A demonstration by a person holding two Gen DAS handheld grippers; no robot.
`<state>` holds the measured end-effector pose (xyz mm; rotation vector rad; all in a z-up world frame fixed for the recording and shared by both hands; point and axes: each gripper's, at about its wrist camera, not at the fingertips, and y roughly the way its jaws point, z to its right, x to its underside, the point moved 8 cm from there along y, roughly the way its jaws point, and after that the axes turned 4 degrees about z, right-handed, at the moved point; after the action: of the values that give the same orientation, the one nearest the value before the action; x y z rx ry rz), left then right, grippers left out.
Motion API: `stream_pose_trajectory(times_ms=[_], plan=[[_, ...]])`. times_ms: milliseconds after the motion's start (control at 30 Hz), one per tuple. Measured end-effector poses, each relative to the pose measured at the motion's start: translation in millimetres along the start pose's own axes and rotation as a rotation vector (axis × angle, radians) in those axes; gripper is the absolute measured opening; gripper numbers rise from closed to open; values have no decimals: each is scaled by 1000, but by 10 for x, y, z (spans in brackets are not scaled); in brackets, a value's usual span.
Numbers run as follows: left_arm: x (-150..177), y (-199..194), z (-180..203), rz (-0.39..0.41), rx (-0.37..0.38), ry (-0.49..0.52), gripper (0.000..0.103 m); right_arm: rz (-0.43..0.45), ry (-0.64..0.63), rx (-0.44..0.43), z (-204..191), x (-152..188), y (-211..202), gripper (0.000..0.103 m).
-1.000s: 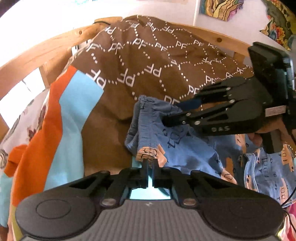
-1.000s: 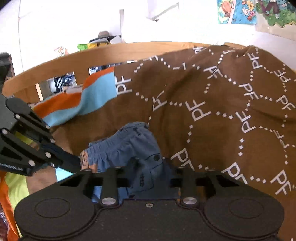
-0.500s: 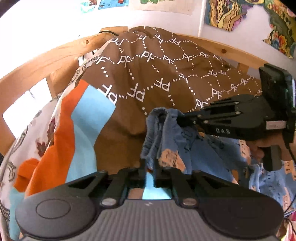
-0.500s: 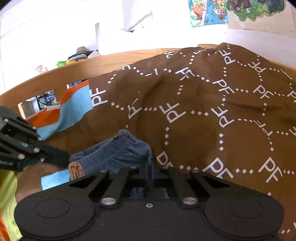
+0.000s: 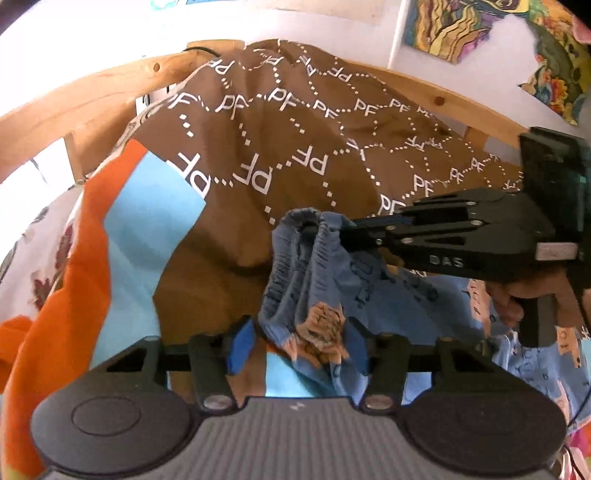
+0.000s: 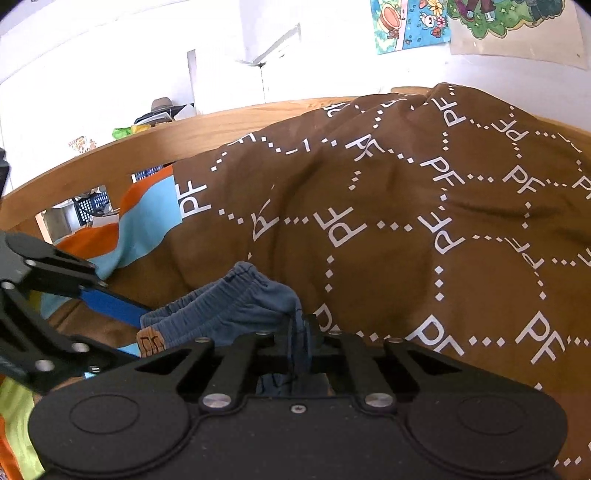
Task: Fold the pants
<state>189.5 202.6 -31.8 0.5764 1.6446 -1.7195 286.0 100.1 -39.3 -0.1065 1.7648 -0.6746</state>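
The blue printed pants [image 5: 317,280] hang bunched above a bed, elastic waistband on top. My right gripper [image 6: 300,341] is shut on the waistband fabric [image 6: 236,295]; in the left wrist view it comes in from the right [image 5: 347,236]. My left gripper [image 5: 297,345] is open, its blue pads [image 5: 242,345] either side of the hanging pants and an orange-printed fold [image 5: 321,328]. In the right wrist view it shows at the left [image 6: 122,314], open beside the pants.
A brown duvet [image 6: 424,240] with white "PF" print and an orange and light-blue band [image 5: 122,236] covers the bed. A wooden bed rail [image 5: 92,96] runs behind. More blue printed cloth [image 5: 535,369] lies at lower right. Posters [image 6: 410,22] hang on the wall.
My left gripper has opened and let go of the pants. My right gripper has stayed shut on the waistband and lifted it higher.
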Motion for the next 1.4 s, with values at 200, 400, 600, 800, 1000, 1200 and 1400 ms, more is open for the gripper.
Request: stream_pose_trajectory(times_ms=[200, 400, 600, 800, 1000, 1200, 1400], plan=[[-42, 45, -26, -13, -25, 4, 22, 6, 12, 5, 16, -9, -16, 13], [-41, -62, -244, -24, 11, -136, 20, 43, -4, 19, -20, -53, -124, 41], [-57, -26, -240, -33, 3, -155, 20, -4, -77, 136, -26, -54, 112, 56], [-77, -64, -252, -45, 46, -192, 20, 1, -120, 254, -28, 12, -256, 81], [-68, -141, -249, -50, 93, -172, 20, -30, -124, 443, -155, 585, -1194, 100], [-72, -127, -222, -57, 83, -145, 20, -149, -201, 611, -182, 1054, -1473, 94], [-111, -182, -199, -35, 100, -152, 20, -224, -197, 633, 45, 1249, -1159, 94]])
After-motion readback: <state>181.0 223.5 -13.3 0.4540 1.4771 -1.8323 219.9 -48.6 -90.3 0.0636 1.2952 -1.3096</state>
